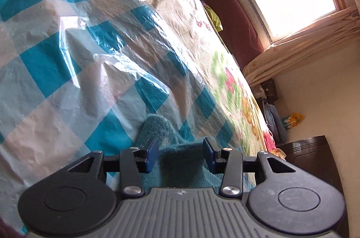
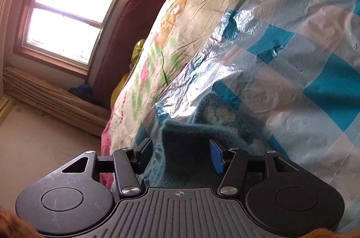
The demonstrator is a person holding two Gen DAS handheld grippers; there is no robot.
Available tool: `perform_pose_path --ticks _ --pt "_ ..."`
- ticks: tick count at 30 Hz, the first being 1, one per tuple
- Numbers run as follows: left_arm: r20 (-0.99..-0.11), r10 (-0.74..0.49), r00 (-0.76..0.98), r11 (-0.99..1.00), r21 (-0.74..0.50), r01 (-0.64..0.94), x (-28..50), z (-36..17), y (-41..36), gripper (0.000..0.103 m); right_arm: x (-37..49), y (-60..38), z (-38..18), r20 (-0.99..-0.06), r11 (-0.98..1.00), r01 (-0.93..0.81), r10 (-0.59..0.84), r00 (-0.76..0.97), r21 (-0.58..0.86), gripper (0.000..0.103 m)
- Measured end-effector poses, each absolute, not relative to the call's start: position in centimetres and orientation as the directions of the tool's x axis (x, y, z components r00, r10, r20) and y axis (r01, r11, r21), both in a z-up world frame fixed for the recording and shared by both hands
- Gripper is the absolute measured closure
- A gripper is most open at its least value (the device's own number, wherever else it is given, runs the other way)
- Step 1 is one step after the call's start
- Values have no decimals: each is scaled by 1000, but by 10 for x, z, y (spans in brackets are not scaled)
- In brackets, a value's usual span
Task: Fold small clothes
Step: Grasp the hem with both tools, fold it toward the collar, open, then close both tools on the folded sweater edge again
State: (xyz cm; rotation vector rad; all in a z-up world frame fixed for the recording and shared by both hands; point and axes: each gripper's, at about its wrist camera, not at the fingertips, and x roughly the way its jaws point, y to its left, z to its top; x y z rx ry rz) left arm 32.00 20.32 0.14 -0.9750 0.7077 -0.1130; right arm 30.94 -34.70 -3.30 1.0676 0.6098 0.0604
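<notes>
Fuzzy teal garment (image 1: 180,161) lying on the checked plastic sheet (image 1: 67,80) covering the bed (image 2: 180,12), near edge. Left claw (image 1: 181,153) and right claw (image 2: 182,154) both spread, straddling the cloth without pinching. Seemingly just let go after a fold.

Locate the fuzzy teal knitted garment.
In both wrist views, the fuzzy teal knitted garment lies low and central on the blue-checked plastic sheet, between open jaws.

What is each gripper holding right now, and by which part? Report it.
Nothing is held. The left gripper and right gripper stand open around folds of the fuzzy teal knit garment, pads clear of it.
</notes>
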Motion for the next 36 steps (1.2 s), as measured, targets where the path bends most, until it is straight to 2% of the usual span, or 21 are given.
perform_pose_path --ticks 2,5,11,14,17,19,20,23,25,27,30,36 --pt "-511 -355 783 624 -753 -209 318 12 203 55 307 -348 -26 -433 534 223 306 848 815 39" --pt "-536 -322 780 724 -671 -162 307 26 194 54 307 -349 -17 -463 614 222 265 846 757 39" --pt "-628 -296 720 881 -471 -49 272 16 163 52 299 -331 -25 -612 846 198 179 770 496 39" --pt "-657 -314 685 893 -449 -23 261 3 157 51 296 -324 -39 -663 881 161 203 721 445 36" --pt "-688 -360 630 882 -472 -12 263 -10 154 44 297 -322 -50 -685 884 152 224 694 443 33" --pt "-703 -370 608 876 -481 -23 270 -20 154 35 297 -322 -50 -680 874 143 249 689 465 32" --pt "-701 -374 607 870 -492 -33 273 -23 154 35 297 -321 -50 -683 873 145 251 686 467 32" --pt "-692 -412 593 839 -542 -50 276 -31 157 37 296 -321 -52 -681 862 147 267 682 485 37" --pt "-686 -455 567 817 -575 -42 272 -34 155 47 294 -322 -52 -682 858 143 279 676 493 44" --pt "-686 -467 558 814 -580 -32 267 -33 154 50 290 -323 -50 -681 856 141 285 674 497 57" --pt "-682 -490 543 799 -601 -33 262 -33 157 54 284 -322 -44 -682 864 129 284 674 488 66" --pt "-680 -523 514 781 -624 -32 252 -34 160 57 270 -323 -41 -694 869 106 306 651 483 69"
